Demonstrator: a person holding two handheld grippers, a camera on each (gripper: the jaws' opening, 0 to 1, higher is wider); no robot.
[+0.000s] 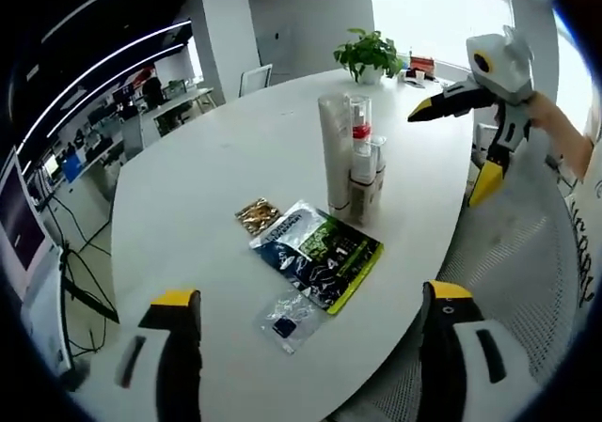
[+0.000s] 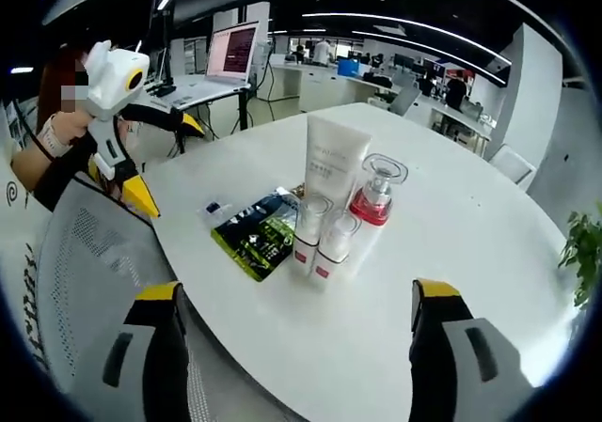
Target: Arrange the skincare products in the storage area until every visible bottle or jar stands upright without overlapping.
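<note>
On the white bench (image 1: pixel 216 187) we find the skincare products standing upright in one tight cluster: a tall white tube (image 1: pixel 334 149), a clear red-collared bottle (image 1: pixel 361 140) and two small red-labelled bottles (image 2: pixel 323 245) touching side by side, with a green-and-black sachet (image 1: pixel 320 253), a small clear packet (image 1: pixel 290 319) and a gold packet (image 1: pixel 257 215) lying flat just beside them. The left tool (image 1: pixel 306 356) and right tool (image 2: pixel 293 347) both hover with jaws apart, holding nothing, well short of the cluster. The left gripper view gives a potted plant (image 1: pixel 367 55) at the bench's far end; the right gripper view gives a laptop (image 2: pixel 230 54) on another desk and a mesh chair (image 2: pixel 85 281) between us and the bench.
</note>
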